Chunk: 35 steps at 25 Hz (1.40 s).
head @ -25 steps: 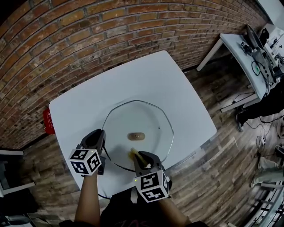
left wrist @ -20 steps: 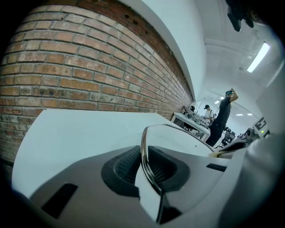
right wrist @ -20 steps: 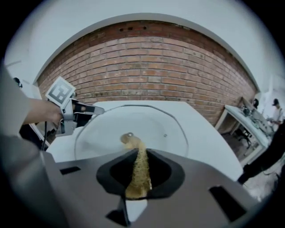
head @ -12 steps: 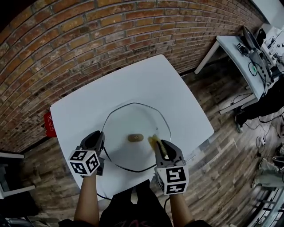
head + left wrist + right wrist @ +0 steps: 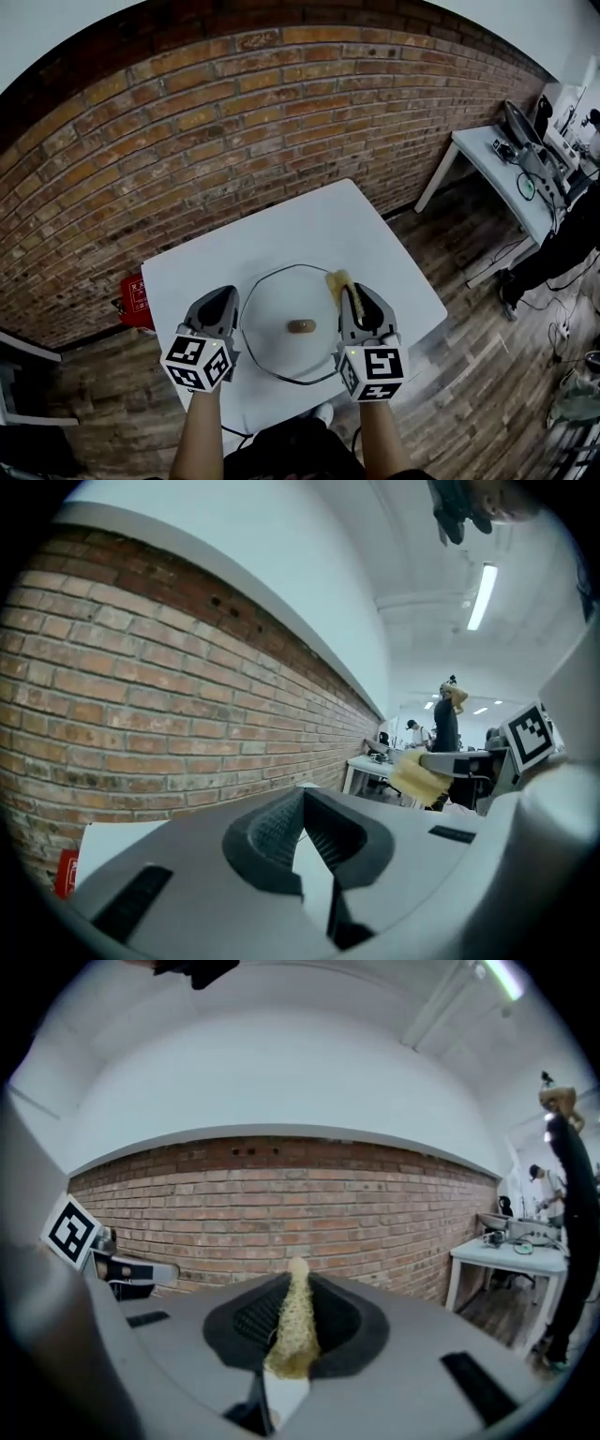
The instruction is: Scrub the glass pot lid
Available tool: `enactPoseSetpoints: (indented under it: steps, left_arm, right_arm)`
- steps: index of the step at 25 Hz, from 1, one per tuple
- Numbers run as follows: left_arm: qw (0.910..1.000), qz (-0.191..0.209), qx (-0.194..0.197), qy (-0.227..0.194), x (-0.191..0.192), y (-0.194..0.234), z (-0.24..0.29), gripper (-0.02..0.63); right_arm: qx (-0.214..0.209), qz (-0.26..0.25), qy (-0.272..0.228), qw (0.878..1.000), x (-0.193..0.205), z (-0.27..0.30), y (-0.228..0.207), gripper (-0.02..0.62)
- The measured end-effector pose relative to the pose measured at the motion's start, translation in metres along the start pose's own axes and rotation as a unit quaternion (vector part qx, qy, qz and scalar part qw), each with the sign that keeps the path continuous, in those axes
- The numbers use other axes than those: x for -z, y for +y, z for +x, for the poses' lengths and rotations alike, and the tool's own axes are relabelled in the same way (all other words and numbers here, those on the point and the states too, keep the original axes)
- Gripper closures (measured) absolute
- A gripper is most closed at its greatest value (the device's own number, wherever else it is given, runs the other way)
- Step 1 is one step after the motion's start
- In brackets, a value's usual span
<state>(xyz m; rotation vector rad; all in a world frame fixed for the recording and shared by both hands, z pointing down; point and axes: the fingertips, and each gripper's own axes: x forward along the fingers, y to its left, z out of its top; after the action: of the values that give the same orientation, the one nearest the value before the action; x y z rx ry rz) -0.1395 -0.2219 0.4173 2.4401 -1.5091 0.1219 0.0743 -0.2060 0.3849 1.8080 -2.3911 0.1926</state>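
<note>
The round glass pot lid (image 5: 281, 352) lies flat on the white table (image 5: 281, 239), its brown knob (image 5: 301, 326) in the middle. My left gripper (image 5: 223, 296) hovers over the lid's left rim with its jaws shut and nothing between them (image 5: 302, 797). My right gripper (image 5: 349, 292) is over the lid's right rim, shut on a yellow scrubbing sponge (image 5: 338, 280) that sticks out past the fingertips (image 5: 292, 1326). Both gripper views look level at the brick wall, so neither shows the lid. The left gripper view catches the sponge (image 5: 419, 777) off to its right.
A brick wall (image 5: 234, 122) runs behind the table. A red object (image 5: 139, 298) sits on the floor at the table's left. A white desk (image 5: 511, 173) with equipment stands at the right, with a person (image 5: 567, 239) beside it. Wooden floor surrounds the table.
The right gripper carried the sponge from the lid's near edge round to its right side. Both grippers have risen and now point at the wall. The left gripper has left the lid's rim.
</note>
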Motion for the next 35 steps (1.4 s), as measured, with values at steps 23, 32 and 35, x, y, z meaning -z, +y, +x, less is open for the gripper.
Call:
enactPoseSetpoints:
  steps: [23, 32, 35]
  left_arm:
    - [0.9852, 0.082, 0.014, -0.15, -0.134, -0.065, -0.019, 0.597]
    - [0.9868, 0.066, 0.027, -0.145, -0.124, -0.059, -0.029, 0.597]
    - [0.9874, 0.059, 0.04, -0.141, -0.118, -0.055, -0.036, 0.597]
  right_arm:
    - [-0.003, -0.042, -0.149, 0.988, -0.12, -0.037, 0.014, 0.535]
    - [0.005, -0.043, -0.144, 0.989, -0.114, -0.046, 0.029, 0.535]
    - [0.01, -0.049, -0.141, 0.989, -0.111, -0.052, 0.042, 0.536]
